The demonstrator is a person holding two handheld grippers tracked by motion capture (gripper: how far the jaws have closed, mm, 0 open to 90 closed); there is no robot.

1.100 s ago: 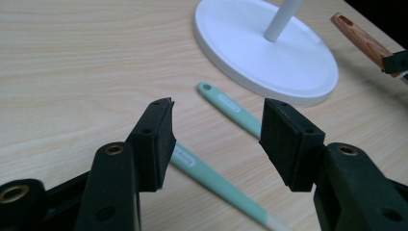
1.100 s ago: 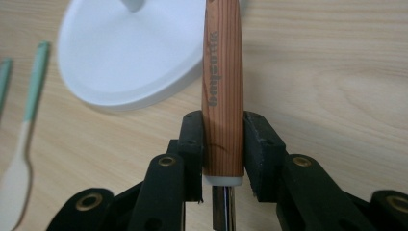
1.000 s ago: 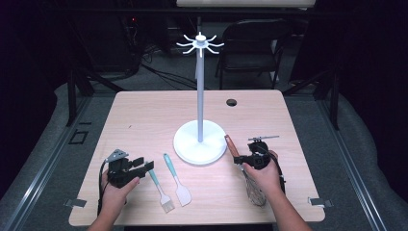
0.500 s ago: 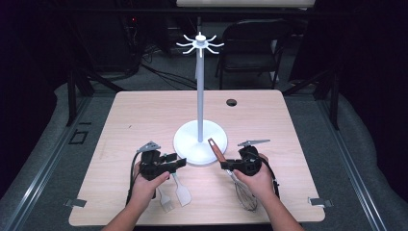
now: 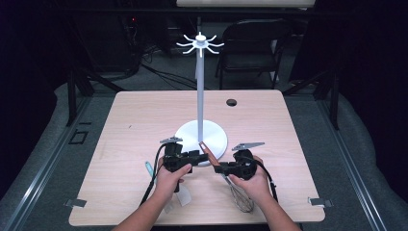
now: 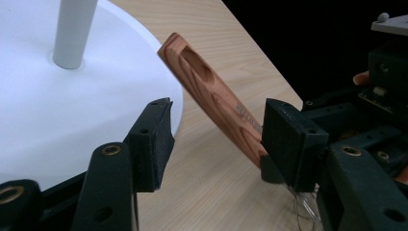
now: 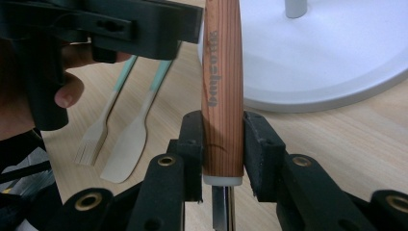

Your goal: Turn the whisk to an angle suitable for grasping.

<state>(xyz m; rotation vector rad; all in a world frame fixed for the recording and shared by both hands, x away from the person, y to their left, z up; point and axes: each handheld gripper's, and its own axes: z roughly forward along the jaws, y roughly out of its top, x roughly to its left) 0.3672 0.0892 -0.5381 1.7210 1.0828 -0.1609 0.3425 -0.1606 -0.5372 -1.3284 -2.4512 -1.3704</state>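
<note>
Clamped between the jaws of the right gripper (image 7: pixel 222 159), the whisk's wooden handle (image 7: pixel 221 86) is held tilted up beside the white stand base (image 5: pixel 214 134). The left gripper (image 6: pixel 216 139) is spread wide around the handle, unclenched, with its right pad (image 6: pixel 288 139) seen just beside the wood.

A light wood-grain table (image 5: pixel 134 120) stood on a grey floor (image 5: pixel 48 115), a small dark round hole (image 5: pixel 231 102) near its far edge. The round white base (image 5: pixel 214 134) of a tall hanging stand (image 5: pixel 200 86) rested flat on the table, toward the near middle. Left of the base, a pale brush (image 7: pixel 98 132) and a pale spatula (image 7: pixel 126 144), both with mint-green handles, lay side by side on the wood. A whisk's wire end (image 5: pixel 242 199) rested near the front edge.
</note>
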